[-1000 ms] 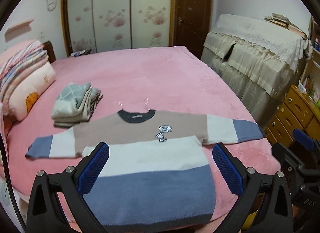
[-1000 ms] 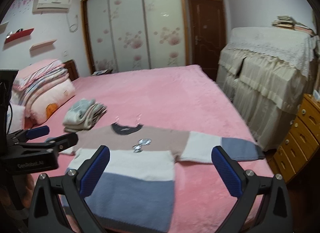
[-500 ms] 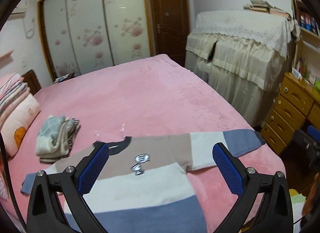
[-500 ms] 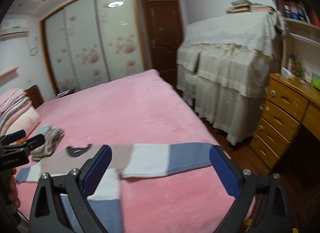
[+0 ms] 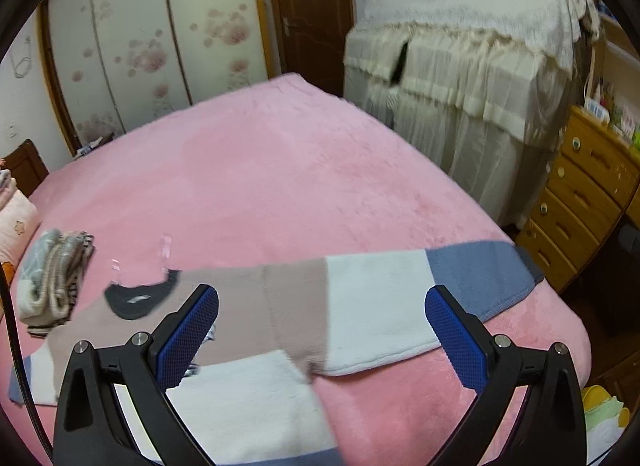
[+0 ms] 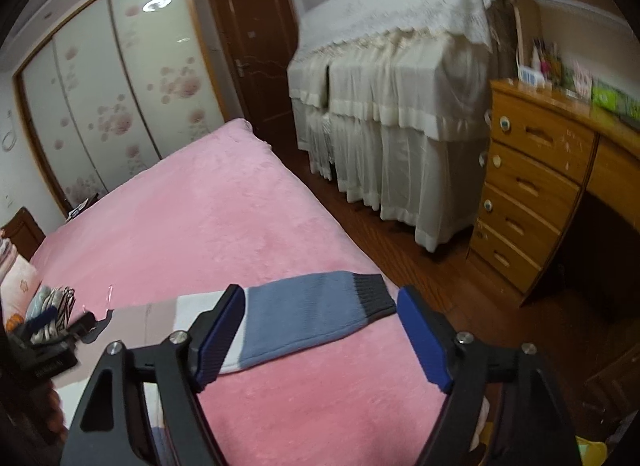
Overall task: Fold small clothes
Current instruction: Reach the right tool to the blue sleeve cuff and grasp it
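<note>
Two grippers hover over a striped sweater spread flat on the pink bed, lower centre of both frames. Left gripper: fingers wide apart, holding nothing. Right gripper: fingers have just been closing, apart either side of the sweater's blue sleeve, not gripping it.

Bed: pink plush cover.
Sweater: flat at near edge.
Folded clothes: left of sweater's collar.
</note>
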The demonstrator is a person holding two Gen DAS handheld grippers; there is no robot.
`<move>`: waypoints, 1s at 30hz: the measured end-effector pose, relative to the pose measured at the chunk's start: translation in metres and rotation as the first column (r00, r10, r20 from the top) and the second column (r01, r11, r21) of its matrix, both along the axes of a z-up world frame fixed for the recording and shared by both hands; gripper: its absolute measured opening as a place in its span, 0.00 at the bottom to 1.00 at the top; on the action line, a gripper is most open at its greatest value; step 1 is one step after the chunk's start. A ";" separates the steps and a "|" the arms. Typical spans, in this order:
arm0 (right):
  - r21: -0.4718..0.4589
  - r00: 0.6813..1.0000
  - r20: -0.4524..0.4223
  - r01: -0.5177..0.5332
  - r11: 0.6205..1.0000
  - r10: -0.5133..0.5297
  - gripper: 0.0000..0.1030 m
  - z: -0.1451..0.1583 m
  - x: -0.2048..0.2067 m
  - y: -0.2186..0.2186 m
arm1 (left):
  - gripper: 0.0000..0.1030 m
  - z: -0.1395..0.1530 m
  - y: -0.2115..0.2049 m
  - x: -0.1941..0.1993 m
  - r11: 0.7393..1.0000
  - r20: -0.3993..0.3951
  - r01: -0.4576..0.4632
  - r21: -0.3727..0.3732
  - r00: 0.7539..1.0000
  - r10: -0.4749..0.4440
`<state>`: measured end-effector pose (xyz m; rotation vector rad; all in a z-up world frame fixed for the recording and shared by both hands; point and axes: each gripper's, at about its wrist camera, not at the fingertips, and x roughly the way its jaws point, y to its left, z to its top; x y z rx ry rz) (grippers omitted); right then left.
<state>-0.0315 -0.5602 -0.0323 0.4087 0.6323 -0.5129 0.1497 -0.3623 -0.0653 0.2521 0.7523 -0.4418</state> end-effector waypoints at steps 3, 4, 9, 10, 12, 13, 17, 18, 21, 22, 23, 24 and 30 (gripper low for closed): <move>0.078 1.000 -0.021 0.017 0.997 -0.016 0.68 -0.020 0.009 -0.021 | 1.00 -0.028 -0.031 0.005 1.000 -0.036 0.022 0.007 0.999 -0.021; 0.126 0.999 -0.033 0.025 0.992 -0.021 0.67 -0.031 0.013 -0.032 | 1.00 -0.035 -0.039 0.005 1.000 -0.041 0.026 0.012 0.999 -0.026; 0.313 0.995 -0.078 0.081 0.946 -0.059 0.66 -0.084 0.028 -0.069 | 1.00 -0.068 -0.082 0.008 0.999 -0.054 0.045 0.028 0.998 -0.044; 0.353 0.995 -0.084 0.085 0.932 -0.059 0.66 -0.097 0.032 -0.075 | 1.00 -0.073 -0.089 0.008 0.998 -0.053 0.045 0.034 0.998 -0.044; 0.407 0.993 -0.100 0.100 0.908 -0.065 0.65 -0.115 0.036 -0.083 | 1.00 -0.082 -0.100 0.010 0.998 -0.046 0.045 0.045 0.998 -0.043; 0.434 0.992 -0.109 0.106 0.895 -0.065 0.65 -0.126 0.040 -0.085 | 1.00 -0.086 -0.105 0.010 0.998 -0.044 0.043 0.053 0.998 -0.041; 0.499 0.987 -0.136 0.142 0.855 -0.085 0.65 -0.154 0.049 -0.094 | 1.00 -0.094 -0.116 0.013 0.998 -0.041 0.034 0.059 0.999 -0.032; 0.513 0.986 -0.139 0.150 0.845 -0.091 0.65 -0.160 0.051 -0.095 | 1.00 -0.094 -0.116 0.014 0.998 -0.041 0.032 0.058 0.999 -0.030; 0.547 0.984 -0.141 0.173 0.819 -0.113 0.57 -0.174 0.056 -0.103 | 1.00 -0.092 -0.114 0.012 0.998 -0.046 0.035 0.045 0.998 -0.033; 0.551 0.982 -0.146 0.180 0.815 -0.118 0.49 -0.179 0.059 -0.104 | 1.00 -0.091 -0.113 0.011 0.998 -0.045 0.036 0.041 0.998 -0.034; 0.552 0.981 -0.149 0.184 0.813 -0.122 0.44 -0.183 0.062 -0.105 | 1.00 -0.090 -0.110 0.011 0.999 -0.044 0.036 0.040 0.998 -0.034; 0.554 0.981 -0.149 0.188 0.811 -0.125 0.35 -0.185 0.064 -0.105 | 1.00 -0.089 -0.107 0.010 0.999 -0.045 0.034 0.038 0.998 -0.032; 0.454 0.994 -0.027 0.103 0.885 -0.102 0.10 -0.153 0.064 -0.083 | 1.00 -0.077 -0.074 0.015 1.000 -0.061 -0.009 0.011 0.998 0.009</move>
